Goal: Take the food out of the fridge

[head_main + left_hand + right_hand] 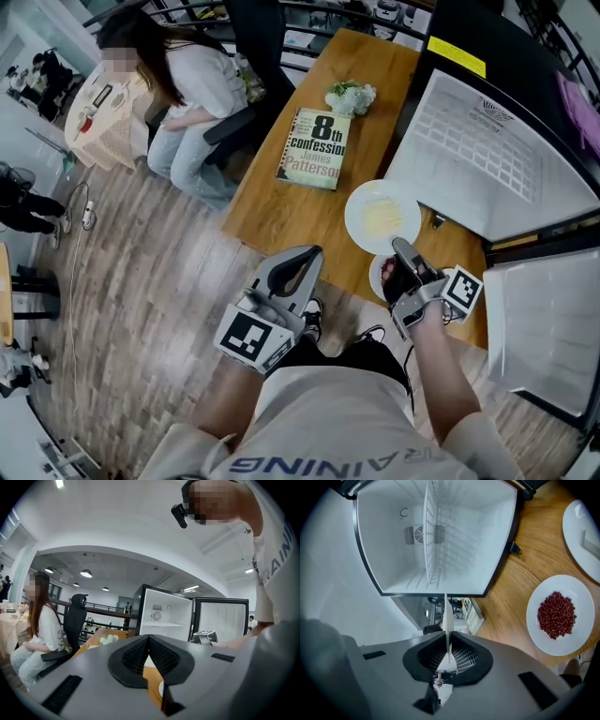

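Observation:
My right gripper [399, 247] [448, 641] is shut on the rim of a white plate [380, 217] of pale yellow food, which the right gripper view shows edge-on as a thin white line [446, 616]. The plate hangs level over the wooden table [281, 202], in front of the open, empty fridge [487, 159] [440, 541]. Beside it on the table lies a small white plate of red beans [555, 615] [377, 277]. My left gripper [312, 253] [149, 638] hovers shut and empty off the table's near edge.
A book [316, 148] and a small bunch of flowers [350, 97] lie farther along the table. Another white plate [586, 536] shows at the right gripper view's edge. The fridge door [544, 319] stands open at right. A person [187, 84] sits at the table's far left.

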The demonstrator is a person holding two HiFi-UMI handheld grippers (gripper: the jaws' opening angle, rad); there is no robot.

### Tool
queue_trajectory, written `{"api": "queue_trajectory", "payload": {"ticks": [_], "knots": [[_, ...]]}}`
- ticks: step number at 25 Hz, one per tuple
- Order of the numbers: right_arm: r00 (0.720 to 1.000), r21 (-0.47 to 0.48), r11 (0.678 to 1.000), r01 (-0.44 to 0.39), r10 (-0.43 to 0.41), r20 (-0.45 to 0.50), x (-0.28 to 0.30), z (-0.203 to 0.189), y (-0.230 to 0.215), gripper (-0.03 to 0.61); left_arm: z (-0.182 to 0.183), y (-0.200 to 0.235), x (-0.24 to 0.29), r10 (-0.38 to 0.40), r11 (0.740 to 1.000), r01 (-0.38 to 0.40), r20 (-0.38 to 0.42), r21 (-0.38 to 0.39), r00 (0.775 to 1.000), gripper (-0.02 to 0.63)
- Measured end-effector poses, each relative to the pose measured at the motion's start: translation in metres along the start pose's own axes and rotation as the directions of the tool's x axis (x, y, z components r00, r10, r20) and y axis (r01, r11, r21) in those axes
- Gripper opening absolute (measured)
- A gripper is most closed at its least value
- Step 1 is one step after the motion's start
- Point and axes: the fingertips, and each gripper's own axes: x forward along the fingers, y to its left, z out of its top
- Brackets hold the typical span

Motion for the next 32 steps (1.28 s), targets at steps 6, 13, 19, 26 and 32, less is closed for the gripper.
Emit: {"api": "queue_trajectory", "payload": {"ticks": [6,13,19,26,32], "knots": [[0.989,-0.015,0.998,0.058,-0.059,-0.136,0.029,-0.035,-0.036,0.043,-0.011,0.01,-0.024,0.089,0.996,-0.09,-0.021,-0.015,0.996,0.007],[0.963,-0.007,0.991,0.137,-0.135,-0.233,0.06,-0.064,-0.082,0.043,-0.027,0.023,-0.045,0.155,0.987,-0.157,-0.049,-0.029,0.987,0.006],[0.954,0.007,0.982,0.188,-0.181,-0.24,0.073,-0.07,-0.116,0.043,-0.037,0.031,-0.059,0.193,0.978,-0.197,-0.072,-0.063,0.979,0.007],[0.943,0.001,0.972,0.233,-0.226,-0.245,0.081,-0.069,-0.141,0.041,-0.043,0.039,-0.065,0.204,0.977,-0.208,-0.075,-0.049,0.976,0.007],[0.931,-0.019,0.962,0.273,-0.269,-0.247,0.083,-0.069,-0.152,0.041,-0.045,0.046,-0.061,0.2,0.977,-0.205,-0.082,-0.054,0.976,0.006]]}}
